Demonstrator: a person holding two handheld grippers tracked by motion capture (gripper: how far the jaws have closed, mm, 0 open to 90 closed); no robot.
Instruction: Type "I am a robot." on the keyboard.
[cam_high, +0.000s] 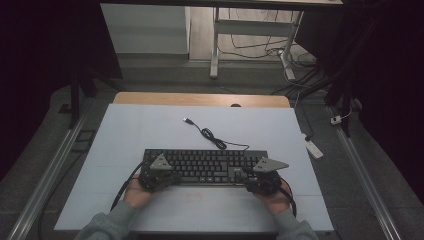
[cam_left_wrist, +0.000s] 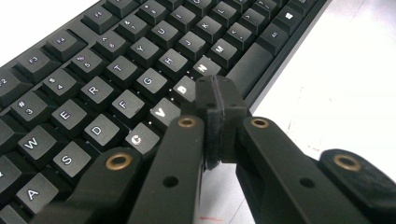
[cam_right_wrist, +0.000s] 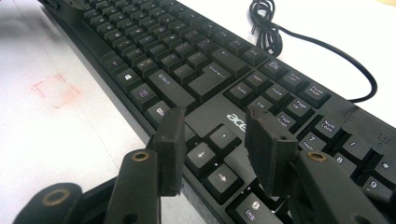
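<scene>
A black keyboard (cam_high: 207, 165) lies across the white table top, its cable (cam_high: 212, 136) coiled behind it. My left gripper (cam_high: 172, 177) rests at the keyboard's front left; in the left gripper view its jaws are pressed together, tips (cam_left_wrist: 215, 100) over the bottom letter row near the B and N keys of the keyboard (cam_left_wrist: 116, 74). My right gripper (cam_high: 248, 180) sits at the front right. In the right gripper view it (cam_right_wrist: 217, 140) stands open over the arrow keys of the keyboard (cam_right_wrist: 187, 70), nothing between its pads.
The white board (cam_high: 150, 135) covers a wooden table. A faint red square mark (cam_right_wrist: 53, 91) is drawn on it in front of the keyboard. Desk legs and floor cables (cam_high: 260, 47) lie beyond the far edge. A white power strip (cam_high: 314, 148) lies right of the table.
</scene>
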